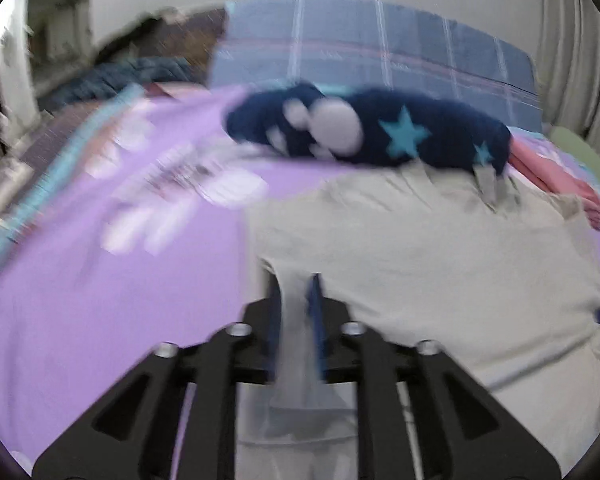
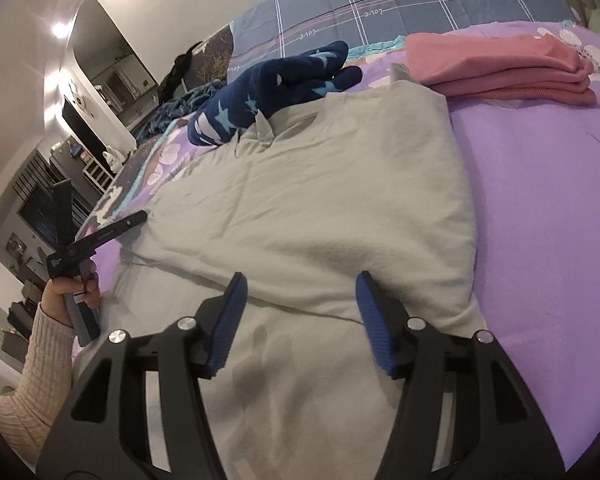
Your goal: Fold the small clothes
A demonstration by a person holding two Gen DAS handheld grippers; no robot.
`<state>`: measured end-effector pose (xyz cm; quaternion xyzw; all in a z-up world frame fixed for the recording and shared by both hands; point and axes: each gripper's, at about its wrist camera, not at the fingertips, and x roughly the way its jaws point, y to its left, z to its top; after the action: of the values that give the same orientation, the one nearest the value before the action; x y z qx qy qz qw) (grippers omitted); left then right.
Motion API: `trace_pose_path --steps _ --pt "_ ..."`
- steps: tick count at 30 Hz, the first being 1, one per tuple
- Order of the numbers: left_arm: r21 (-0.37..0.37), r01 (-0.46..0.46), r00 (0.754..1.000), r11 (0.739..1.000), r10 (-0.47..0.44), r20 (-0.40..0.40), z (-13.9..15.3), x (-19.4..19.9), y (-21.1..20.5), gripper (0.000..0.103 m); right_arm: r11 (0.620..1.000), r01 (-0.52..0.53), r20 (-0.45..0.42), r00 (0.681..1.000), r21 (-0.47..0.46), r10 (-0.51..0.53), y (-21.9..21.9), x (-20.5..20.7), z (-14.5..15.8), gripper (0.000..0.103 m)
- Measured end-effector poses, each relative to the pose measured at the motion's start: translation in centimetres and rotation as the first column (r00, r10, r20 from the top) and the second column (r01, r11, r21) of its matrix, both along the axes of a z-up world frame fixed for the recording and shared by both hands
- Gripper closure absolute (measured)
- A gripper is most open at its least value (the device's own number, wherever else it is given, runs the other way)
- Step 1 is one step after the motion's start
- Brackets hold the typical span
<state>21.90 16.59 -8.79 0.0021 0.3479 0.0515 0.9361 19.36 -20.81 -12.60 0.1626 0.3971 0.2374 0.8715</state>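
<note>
A pale grey garment (image 1: 420,248) (image 2: 320,200) lies spread on the purple bedsheet (image 1: 100,320), with part of it folded over itself. In the blurred left wrist view, my left gripper (image 1: 296,280) has its jaws close together, and a strip of the grey cloth fills the gap between the pads. From the right wrist view, the left gripper (image 2: 142,215) meets the folded layer's left corner. My right gripper (image 2: 300,308) hovers open over the garment's near part, with no cloth pinched between its blue pads (image 2: 228,320).
A navy star-patterned garment (image 2: 268,80) (image 1: 380,128) lies bunched at the grey garment's far edge. Folded pink clothes (image 2: 500,64) are stacked at the far right. A blue plaid quilt (image 2: 380,0) lies beyond. A hand in a cream sleeve (image 2: 68,292) holds the left gripper near the bed's left edge.
</note>
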Motion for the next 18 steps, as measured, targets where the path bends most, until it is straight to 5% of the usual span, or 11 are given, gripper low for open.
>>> trace_pose_path --steps 3,5,8,12,18 --pt "0.072 -0.056 0.995 0.996 0.049 0.092 2.5 -1.3 -0.4 0.072 0.999 0.025 0.060 0.998 0.041 -0.028 -1.0 -0.4 1.8 0.046" --pt "0.009 -0.011 0.992 1.000 0.010 0.129 3.9 -1.6 -1.2 0.066 0.994 0.068 0.090 0.993 0.086 -0.075 -2.7 -0.1 3.3 0.046" --pt "-0.057 0.111 0.992 0.992 -0.106 0.074 3.0 0.0 -3.5 0.063 0.978 0.188 0.040 0.981 0.087 -0.192 -5.6 2.4 4.4 0.046" --pt "-0.002 0.166 0.975 0.986 -0.164 -0.149 -3.8 3.4 -7.3 0.059 0.969 0.237 -0.089 0.969 0.072 -0.230 -8.3 7.9 3.4 0.046" --pt "0.006 0.175 0.977 0.985 -0.172 -0.128 -3.6 2.6 -7.3 0.050 0.922 0.219 -0.225 0.963 0.319 -0.151 -10.6 13.8 -0.4 0.035"
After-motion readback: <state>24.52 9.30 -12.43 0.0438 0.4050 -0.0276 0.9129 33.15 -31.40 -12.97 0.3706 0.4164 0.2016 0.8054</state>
